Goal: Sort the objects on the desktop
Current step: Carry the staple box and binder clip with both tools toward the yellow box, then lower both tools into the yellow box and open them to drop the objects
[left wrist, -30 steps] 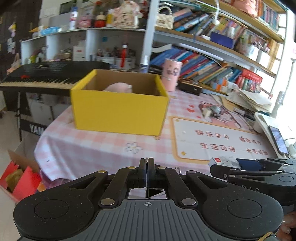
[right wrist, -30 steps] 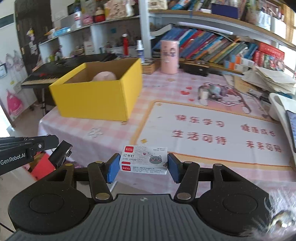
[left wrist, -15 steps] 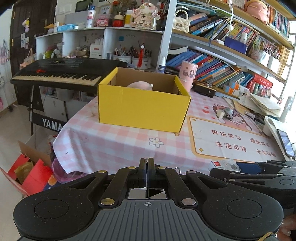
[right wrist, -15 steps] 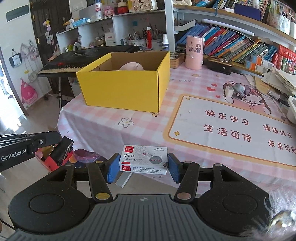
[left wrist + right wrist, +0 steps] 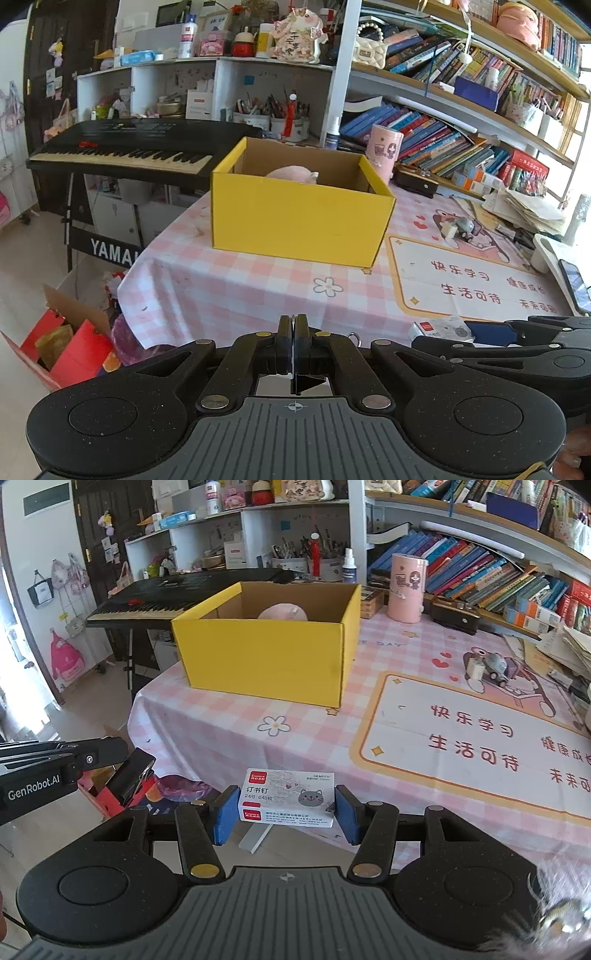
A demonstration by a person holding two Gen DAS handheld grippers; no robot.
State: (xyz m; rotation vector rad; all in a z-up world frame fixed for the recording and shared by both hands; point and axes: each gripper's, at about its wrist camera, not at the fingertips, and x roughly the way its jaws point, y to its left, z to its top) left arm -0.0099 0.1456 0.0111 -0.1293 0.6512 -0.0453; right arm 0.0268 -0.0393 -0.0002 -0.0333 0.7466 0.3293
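My right gripper is shut on a small white staple box with a red label and a grey cat picture, held in the air off the table's near edge. The box also shows in the left wrist view. My left gripper is shut and empty, to the left of the right one. An open yellow cardboard box stands on the pink checked tablecloth with a pink object inside; it also shows in the left wrist view.
A pink cylinder, a small dark box, a toy car and paper stacks sit at the table's far side. A keyboard stands left of the table. Red boxes lie on the floor. Bookshelves stand behind.
Both grippers have pulled back and away from the table, so the yellow box looks smaller and farther. The right gripper still holds the staple box; the left stays shut.
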